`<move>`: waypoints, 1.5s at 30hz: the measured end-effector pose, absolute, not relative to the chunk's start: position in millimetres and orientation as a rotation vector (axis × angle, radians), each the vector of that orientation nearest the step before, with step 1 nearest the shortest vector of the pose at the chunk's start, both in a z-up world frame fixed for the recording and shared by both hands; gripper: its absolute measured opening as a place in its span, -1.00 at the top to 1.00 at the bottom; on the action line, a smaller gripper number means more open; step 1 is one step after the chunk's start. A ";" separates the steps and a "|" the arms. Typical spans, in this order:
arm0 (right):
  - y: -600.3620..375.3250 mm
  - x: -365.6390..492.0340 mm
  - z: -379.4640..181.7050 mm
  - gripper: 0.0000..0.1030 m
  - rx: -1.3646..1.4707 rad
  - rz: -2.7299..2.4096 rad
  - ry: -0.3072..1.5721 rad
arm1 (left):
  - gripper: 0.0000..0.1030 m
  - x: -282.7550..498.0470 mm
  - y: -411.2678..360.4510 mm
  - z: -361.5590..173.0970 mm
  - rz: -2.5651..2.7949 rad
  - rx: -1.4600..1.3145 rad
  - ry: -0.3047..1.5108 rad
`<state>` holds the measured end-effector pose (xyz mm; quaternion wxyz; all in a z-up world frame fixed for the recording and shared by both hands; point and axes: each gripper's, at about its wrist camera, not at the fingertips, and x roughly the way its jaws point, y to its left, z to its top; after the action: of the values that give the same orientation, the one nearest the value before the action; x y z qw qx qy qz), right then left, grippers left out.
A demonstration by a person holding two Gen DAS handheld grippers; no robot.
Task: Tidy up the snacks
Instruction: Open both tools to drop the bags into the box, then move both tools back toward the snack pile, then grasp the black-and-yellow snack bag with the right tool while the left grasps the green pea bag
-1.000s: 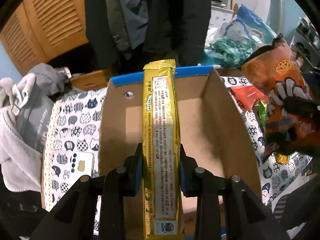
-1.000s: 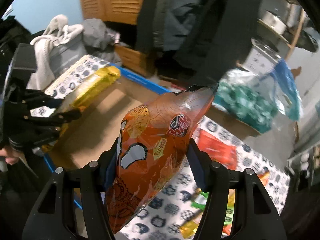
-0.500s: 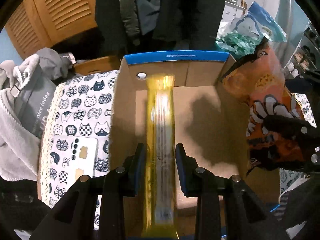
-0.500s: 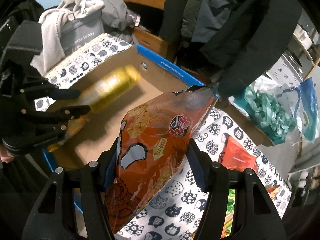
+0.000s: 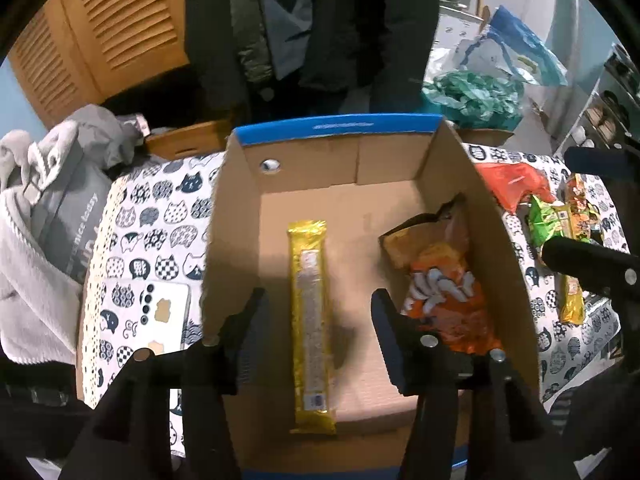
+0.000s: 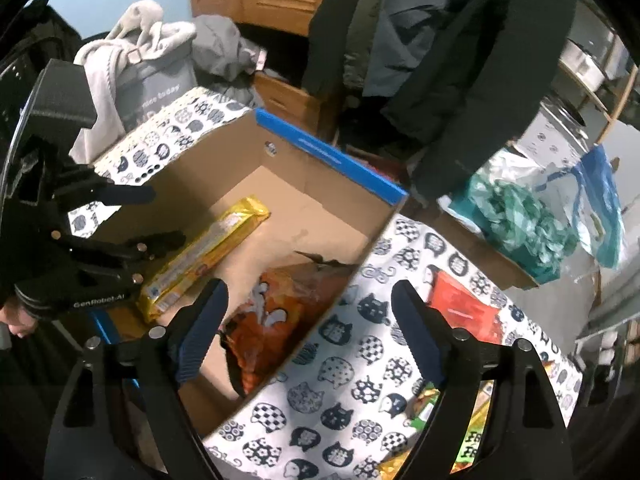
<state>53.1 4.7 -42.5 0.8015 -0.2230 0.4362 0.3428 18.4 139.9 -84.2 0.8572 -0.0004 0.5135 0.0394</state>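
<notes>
While both sets of jaws are opening with nothing gripped, the orange snack bag in the cardboard box appears light, crinkly and crushable, best pinched at its sealed far end, and the yellow packet looks stiffer.

Left gripper body: white lettering "GenRobot.AI", seen in the right wrist view.
Grey bag beside the table: white words "nice today" run along its side; the right wrist view shows only "...tice today", the first letters hidden by a towel.
Yellow snack bar in the box: a pale printed panel of small text and a small blue badge near the lower end, too fine to read.
Orange snack bag: large white shapes, perhaps characters, not legible.
Blue strip on the cardboard box rim: a faint printed line, unreadable.
</notes>
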 end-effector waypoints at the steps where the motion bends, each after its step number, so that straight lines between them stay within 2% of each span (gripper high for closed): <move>1: -0.5 53.8 -41.6 -0.62 -0.474 0.727 0.935 | -0.07 18.8 136.2 -82.5 0.078 0.005 1.076; 6: -30.3 58.3 -41.1 -0.62 -0.471 0.668 0.928 | -0.29 21.3 112.7 -71.0 0.053 0.045 1.046; 11: -69.5 68.2 -43.2 -0.62 -0.429 0.605 0.943 | -0.41 26.2 87.5 -58.2 0.024 0.074 1.011; 28: -198.8 91.4 -56.1 -0.63 -0.288 0.405 0.993 | -0.49 46.0 -6.7 -57.6 -0.112 0.167 1.046; 45: -302.6 116.6 -102.8 -0.64 -0.239 0.179 1.101 | -0.55 89.4 -89.0 -86.4 -0.205 0.210 1.136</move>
<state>116.6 -302.6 -102.8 0.8417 -0.1134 0.5210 0.0848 89.4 -89.0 -86.4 0.8329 0.0989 0.5359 -0.0967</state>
